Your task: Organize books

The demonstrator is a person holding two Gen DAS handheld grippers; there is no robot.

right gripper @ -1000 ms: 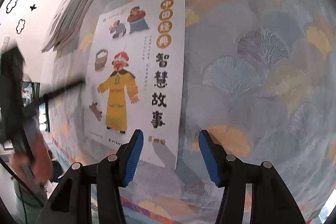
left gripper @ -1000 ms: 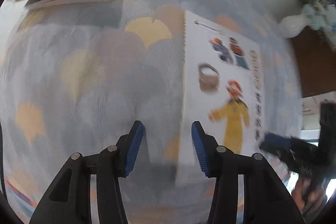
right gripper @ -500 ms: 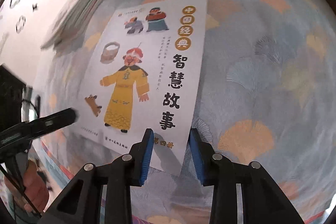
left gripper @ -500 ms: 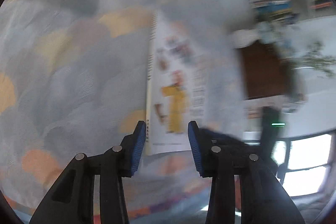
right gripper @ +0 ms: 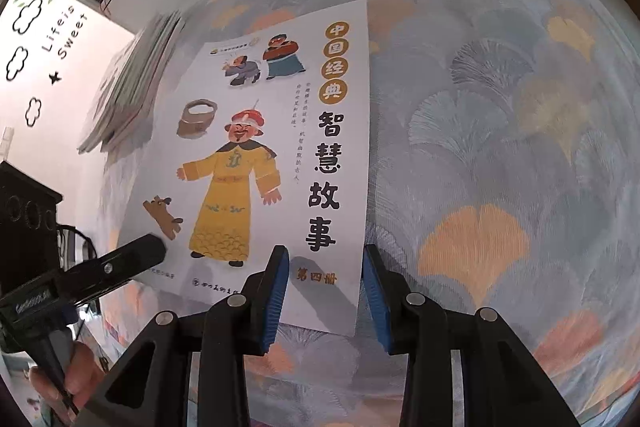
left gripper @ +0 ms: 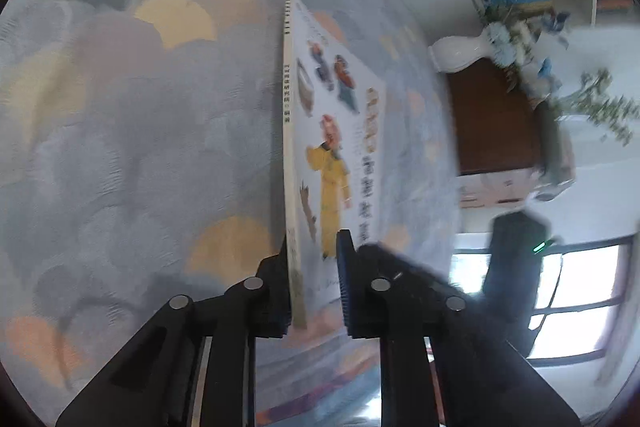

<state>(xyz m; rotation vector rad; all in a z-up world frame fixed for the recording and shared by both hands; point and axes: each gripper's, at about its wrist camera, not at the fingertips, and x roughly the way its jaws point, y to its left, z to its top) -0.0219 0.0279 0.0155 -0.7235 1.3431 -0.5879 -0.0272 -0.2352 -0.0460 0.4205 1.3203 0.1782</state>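
The left claw (left gripper: 314, 281) has just been closed on the near spine corner of the picture book (right gripper: 256, 155) — that edge is now tilted up off the patterned cloth (right gripper: 500, 147), so a lift toward the stack of books (right gripper: 128, 87) seems begun. The right claw (right gripper: 324, 291) is held part-open astride the book's near right corner — gripping cannot be told. Nothing is seen between book and stack.
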